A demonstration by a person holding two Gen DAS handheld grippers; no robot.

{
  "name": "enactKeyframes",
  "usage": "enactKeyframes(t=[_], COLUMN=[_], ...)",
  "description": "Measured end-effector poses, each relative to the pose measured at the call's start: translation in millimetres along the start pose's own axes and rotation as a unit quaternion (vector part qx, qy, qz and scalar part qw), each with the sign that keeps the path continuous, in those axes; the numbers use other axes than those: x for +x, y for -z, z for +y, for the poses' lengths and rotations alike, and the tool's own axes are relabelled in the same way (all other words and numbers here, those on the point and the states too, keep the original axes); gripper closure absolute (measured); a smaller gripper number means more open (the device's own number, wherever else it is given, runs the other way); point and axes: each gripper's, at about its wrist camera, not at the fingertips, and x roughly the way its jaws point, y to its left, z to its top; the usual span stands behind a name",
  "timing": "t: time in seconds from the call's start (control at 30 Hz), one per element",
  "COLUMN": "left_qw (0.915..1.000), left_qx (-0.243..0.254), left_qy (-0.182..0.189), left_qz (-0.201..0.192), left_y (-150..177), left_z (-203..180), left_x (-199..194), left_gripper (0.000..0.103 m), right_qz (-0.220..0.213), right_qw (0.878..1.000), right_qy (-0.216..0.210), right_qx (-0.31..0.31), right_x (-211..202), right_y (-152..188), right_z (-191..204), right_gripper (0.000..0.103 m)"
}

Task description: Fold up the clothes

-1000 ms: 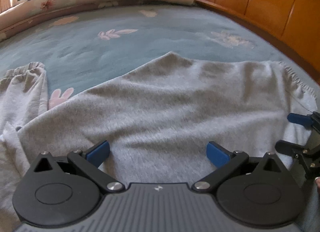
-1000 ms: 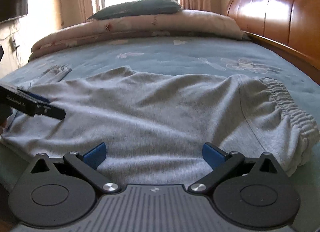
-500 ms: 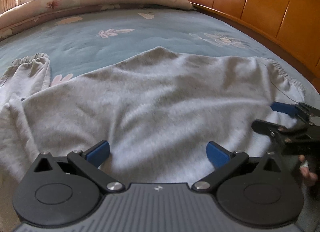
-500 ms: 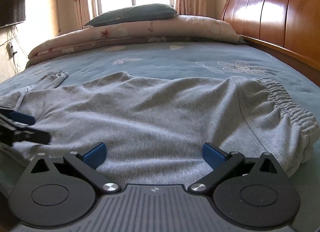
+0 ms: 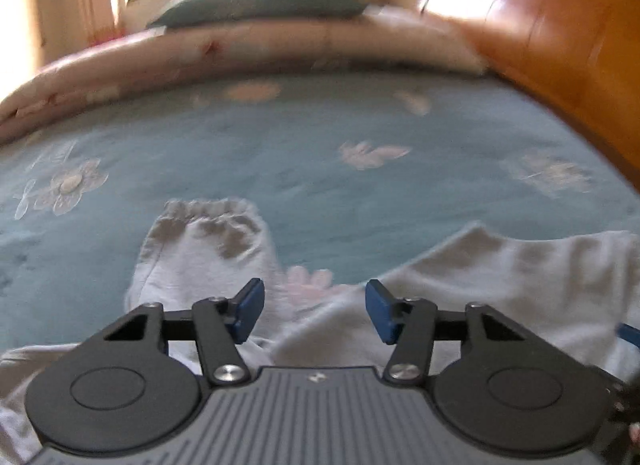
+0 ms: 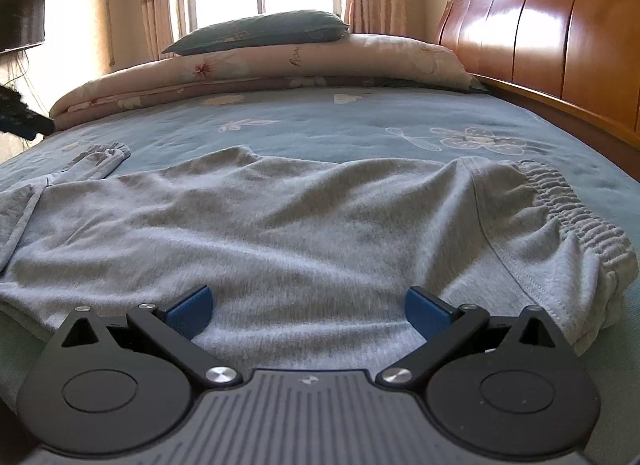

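- Grey trousers (image 6: 280, 233) of soft, fuzzy knit lie flat on the bed (image 6: 360, 125), long axis running left to right across the right view.
- Their gathered elastic waistband (image 6: 576, 205) is at the right end; one leg ends in a ruched cuff (image 5: 208, 221) that points toward the far pillow (image 6: 260, 31).
- The bed cover is blue with pale woven flowers; behind it lie a rolled pink quilt (image 6: 260, 69) and a glossy wooden headboard (image 6: 540, 37).
- Left tool (image 5: 312, 311): jaws have just been closing, now half apart, nothing between them, over the leg.
- Right tool (image 6: 306, 311): jaws spread wide, released, over the trousers' near edge.
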Motion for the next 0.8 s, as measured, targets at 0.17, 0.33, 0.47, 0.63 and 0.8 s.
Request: enactKeyframes(t=[0.17, 0.33, 0.47, 0.63, 0.8], left_qw=[0.9947, 0.9828, 0.9742, 0.9706, 0.9664], left_qx=[-0.011, -0.007, -0.001, -0.012, 0.002], left_qy=[-0.025, -0.068, -0.099, -0.110, -0.145], left_qz=[0.099, 0.171, 0.203, 0.213, 0.212], left_y=[-41, -53, -51, -49, -44], left_z=[2, -5, -9, -5, 0], left_x=[69, 124, 149, 157, 152], left_gripper=[0.049, 0.049, 0.048, 0.040, 0.048], right_qz=[0.001, 0.003, 0.003, 0.005, 0.011], right_qw=[1.000, 1.000, 1.000, 1.000, 1.000], right_qy=[0.003, 0.004, 0.001, 0.001, -0.002], right_qx=[0.010, 0.019, 0.022, 0.019, 0.020], right_x=[4, 8, 8, 9, 8], right_y=[-3, -6, -6, -6, -8], right_z=[1, 0, -2, -1, -2], right_gripper=[0.000, 0.000, 0.000, 0.000, 0.000])
